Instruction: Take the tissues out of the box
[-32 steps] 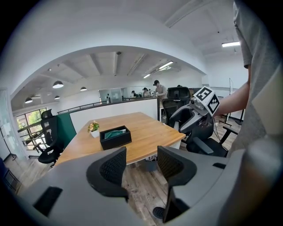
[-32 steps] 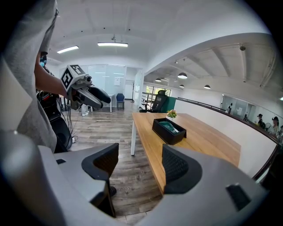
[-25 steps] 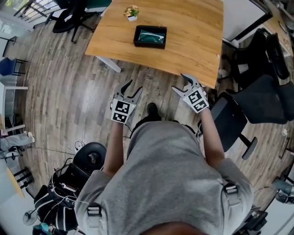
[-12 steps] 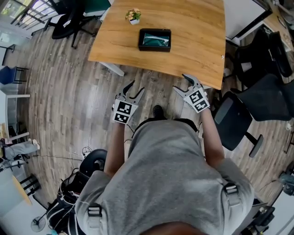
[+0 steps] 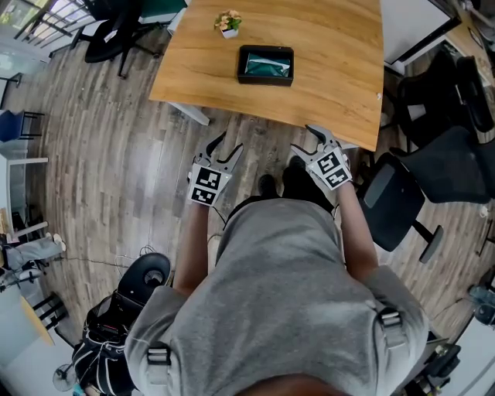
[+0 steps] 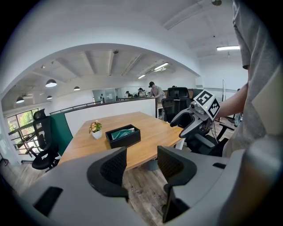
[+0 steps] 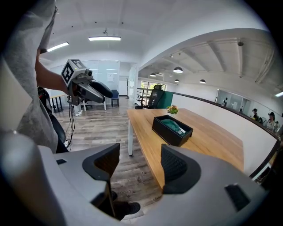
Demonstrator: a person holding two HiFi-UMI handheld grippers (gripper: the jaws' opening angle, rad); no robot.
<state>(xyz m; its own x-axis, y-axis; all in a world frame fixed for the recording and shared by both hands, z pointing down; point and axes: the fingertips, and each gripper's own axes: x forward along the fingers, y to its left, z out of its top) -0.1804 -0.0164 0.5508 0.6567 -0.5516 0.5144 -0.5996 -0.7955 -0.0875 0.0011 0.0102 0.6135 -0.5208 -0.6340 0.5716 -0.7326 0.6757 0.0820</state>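
Jaws of the left gripper [image 5: 224, 147] stand wide apart, empty. The right gripper [image 5: 302, 139] is spread too, its jaws having just closed slightly, nothing between them. Both hang over the floor [image 5: 116, 155], short of the table [image 5: 332, 62]. On it sits the black box [image 5: 263, 80]; its green contents [image 5: 267, 63] are hard to make out.

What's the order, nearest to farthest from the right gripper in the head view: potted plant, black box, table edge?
1. Table edge, just ahead of the right gripper, whose empty jaws have just been closing slightly.
2. Black box, mid-table, farther left.
3. Potted plant, beyond the box.
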